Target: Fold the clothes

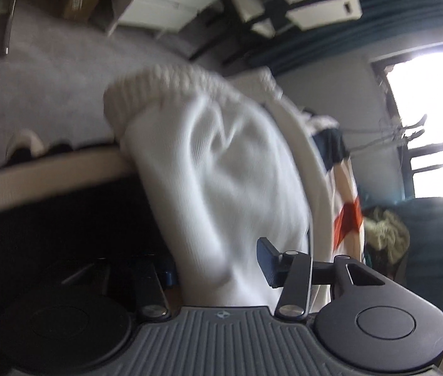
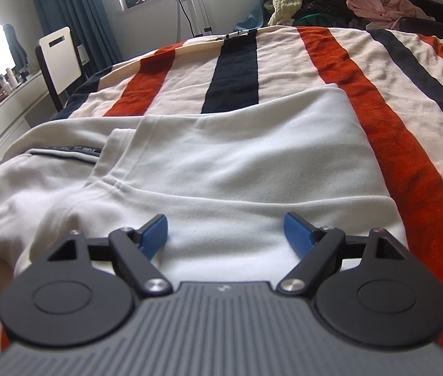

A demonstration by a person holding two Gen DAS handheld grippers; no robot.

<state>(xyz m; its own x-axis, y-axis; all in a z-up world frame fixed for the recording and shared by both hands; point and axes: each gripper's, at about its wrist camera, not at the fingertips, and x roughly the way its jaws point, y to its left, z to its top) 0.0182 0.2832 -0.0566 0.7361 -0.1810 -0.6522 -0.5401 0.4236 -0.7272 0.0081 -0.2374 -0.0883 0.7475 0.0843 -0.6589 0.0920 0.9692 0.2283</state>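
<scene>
A white garment with a ribbed cuff [image 1: 221, 163] hangs between the fingers of my left gripper [image 1: 218, 269], which is shut on it and tilted sideways; the left finger is mostly hidden behind the cloth. In the right wrist view the white garment [image 2: 237, 163], with a dark zip [image 2: 64, 152] at the left, lies partly folded on the striped blanket [image 2: 409, 125]. My right gripper [image 2: 226, 235] is open and empty, its blue pads just above the garment's near edge.
A pile of clothes [image 2: 331, 0] lies at the far end of the bed. A white chair [image 2: 60, 59] and a dresser [image 2: 8, 106] stand at the left. A window [image 1: 434, 119] and teal curtains show in the left wrist view.
</scene>
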